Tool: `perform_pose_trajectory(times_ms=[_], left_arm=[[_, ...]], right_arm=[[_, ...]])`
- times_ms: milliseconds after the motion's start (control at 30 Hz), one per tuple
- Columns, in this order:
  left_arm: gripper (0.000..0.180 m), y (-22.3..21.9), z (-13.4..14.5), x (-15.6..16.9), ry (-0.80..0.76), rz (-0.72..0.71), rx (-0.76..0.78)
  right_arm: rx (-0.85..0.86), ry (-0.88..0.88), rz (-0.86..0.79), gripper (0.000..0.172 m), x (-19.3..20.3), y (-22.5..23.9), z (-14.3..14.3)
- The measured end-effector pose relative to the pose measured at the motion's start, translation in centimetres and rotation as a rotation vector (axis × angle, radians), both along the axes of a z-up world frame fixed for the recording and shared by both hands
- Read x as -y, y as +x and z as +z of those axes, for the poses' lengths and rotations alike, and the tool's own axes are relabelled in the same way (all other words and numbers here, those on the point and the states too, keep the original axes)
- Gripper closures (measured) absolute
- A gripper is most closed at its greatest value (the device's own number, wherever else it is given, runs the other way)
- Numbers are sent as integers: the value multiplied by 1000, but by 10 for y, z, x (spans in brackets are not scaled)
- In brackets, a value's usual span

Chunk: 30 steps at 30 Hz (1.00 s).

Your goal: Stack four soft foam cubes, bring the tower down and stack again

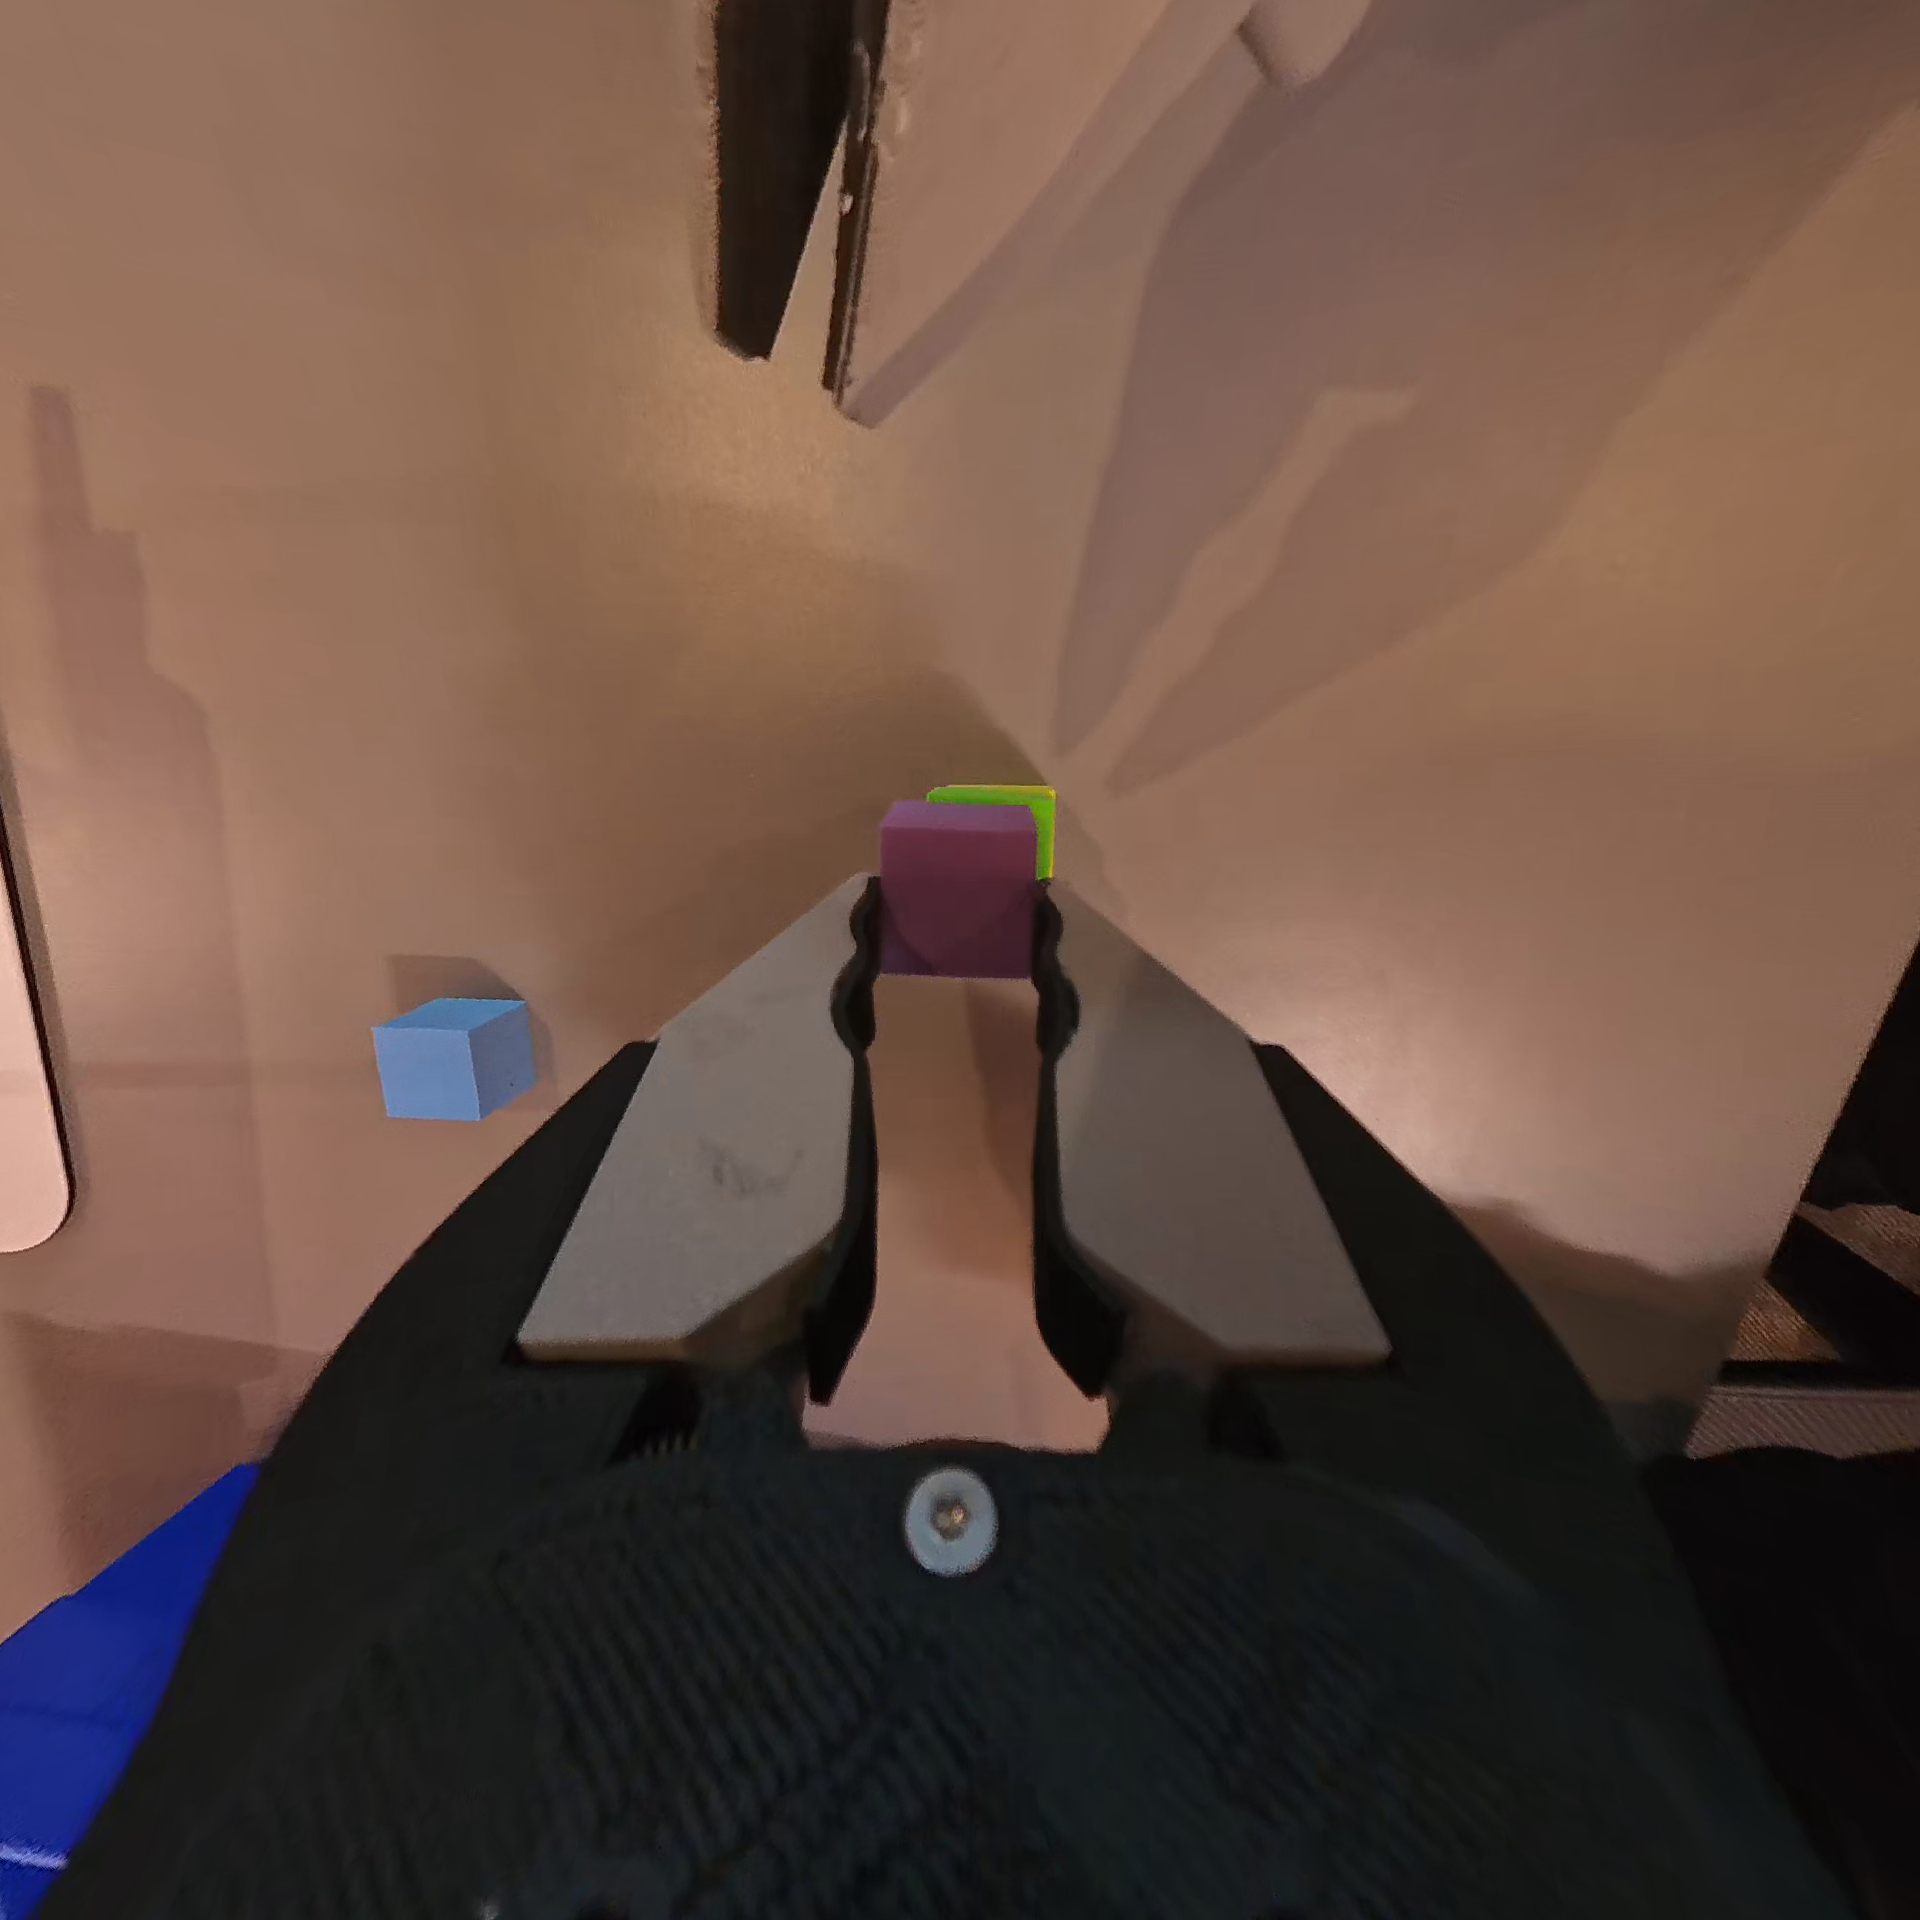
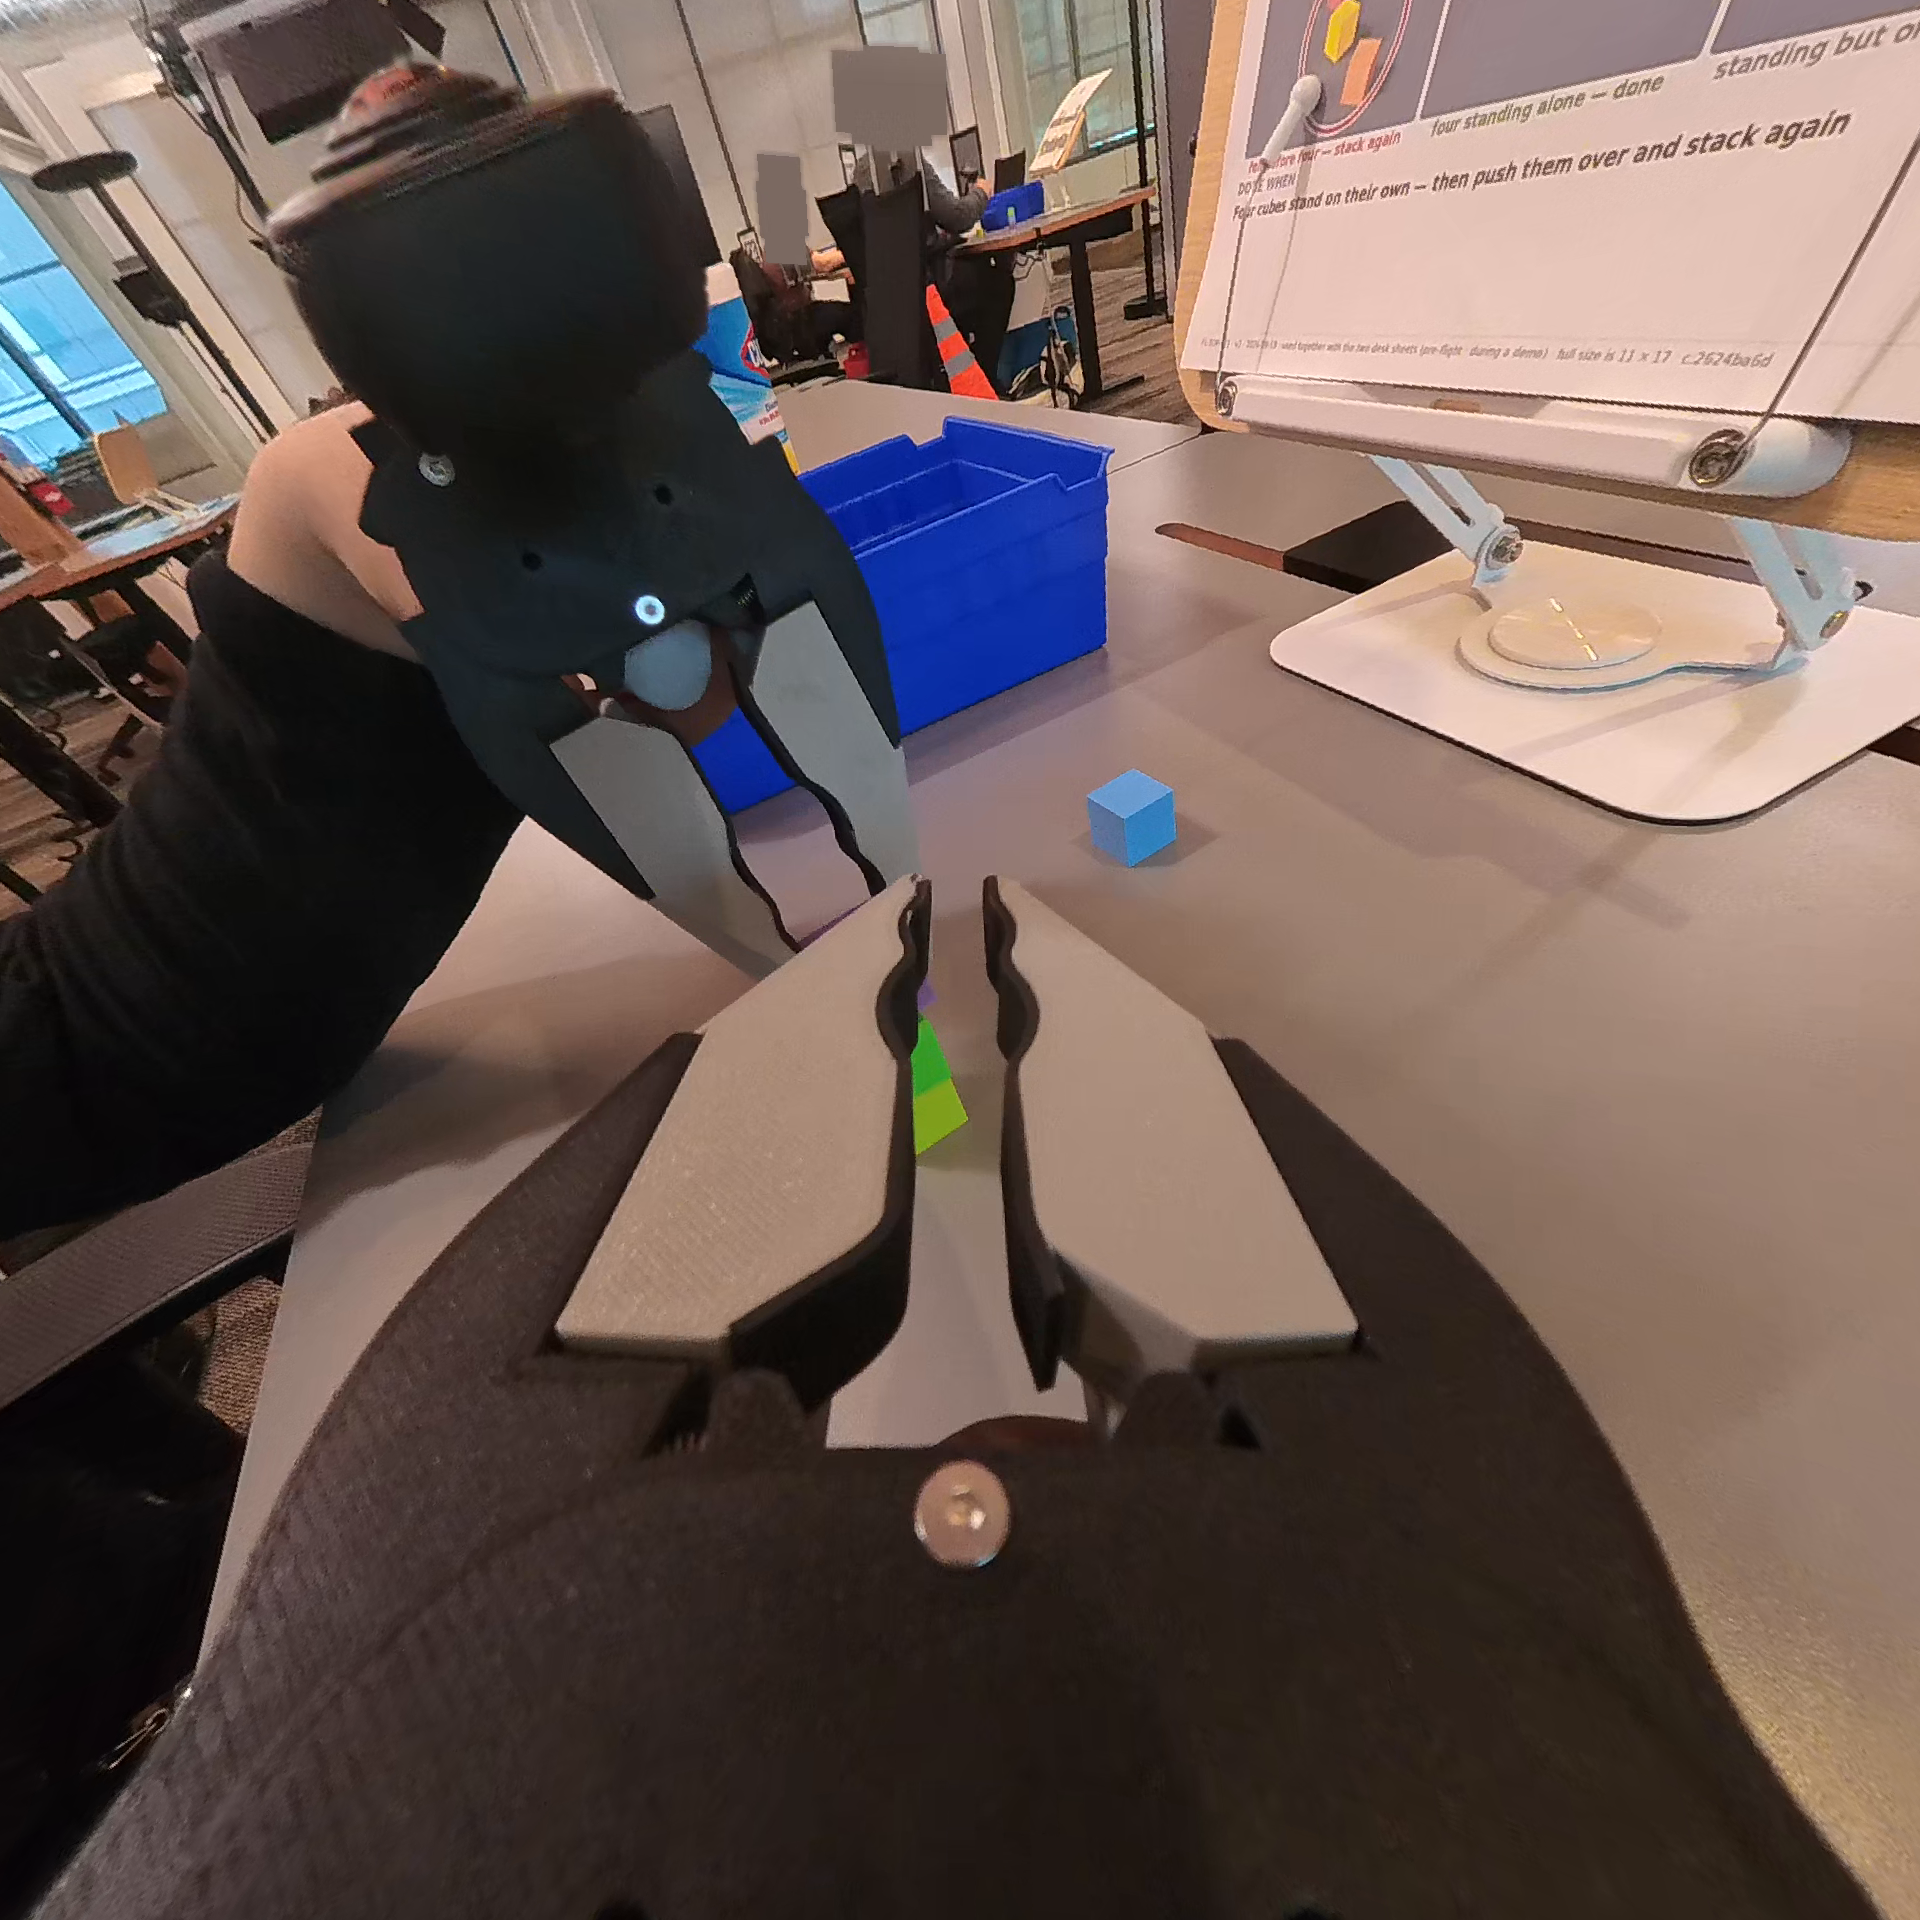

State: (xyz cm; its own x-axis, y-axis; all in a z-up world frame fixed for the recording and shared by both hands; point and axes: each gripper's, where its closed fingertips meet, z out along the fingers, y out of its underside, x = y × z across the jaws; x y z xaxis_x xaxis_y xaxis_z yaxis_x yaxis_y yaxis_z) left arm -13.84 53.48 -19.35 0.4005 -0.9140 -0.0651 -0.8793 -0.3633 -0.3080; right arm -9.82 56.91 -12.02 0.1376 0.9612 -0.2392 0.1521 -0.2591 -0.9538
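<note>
1. The right gripper (image 2: pixel 956 894) fills the lower half of its own view. Its jaws stand a narrow slot apart with nothing between the pads, so it grips nothing.
2. Through that slot, at frame centre, shows a sliver of a green cube (image 2: pixel 935 1081), its lower part more yellow-green, with a trace of purple above it. The stack lies below and just left of the right gripper's tips.
3. The left gripper (image 1: pixel 954 930) is clamped on a purple cube (image 1: pixel 956 894), both black pads pressing its sides. The cube's top face pokes above the fingertips at the centre of the left view.
4. Directly behind the purple cube, offset a little right, is the green cube (image 1: pixel 1042 831). Probably the purple one is being set on it. The left gripper is the nearer one and must line up the edges.
5. A blue cube (image 2: pixel 1130 817) sits alone on the table (image 2: pixel 1455 1039), right of centre, well apart from the stack.
6. A blue bin (image 2: pixel 977 561) stands farther back.
</note>
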Motion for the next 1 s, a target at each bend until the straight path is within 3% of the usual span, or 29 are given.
perform_pose_trajectory(times_ms=[1000], left_arm=[[154,0,-9,8,-20,-40,-50]], right_arm=[[-7,-1,2,164,1,0,2]])
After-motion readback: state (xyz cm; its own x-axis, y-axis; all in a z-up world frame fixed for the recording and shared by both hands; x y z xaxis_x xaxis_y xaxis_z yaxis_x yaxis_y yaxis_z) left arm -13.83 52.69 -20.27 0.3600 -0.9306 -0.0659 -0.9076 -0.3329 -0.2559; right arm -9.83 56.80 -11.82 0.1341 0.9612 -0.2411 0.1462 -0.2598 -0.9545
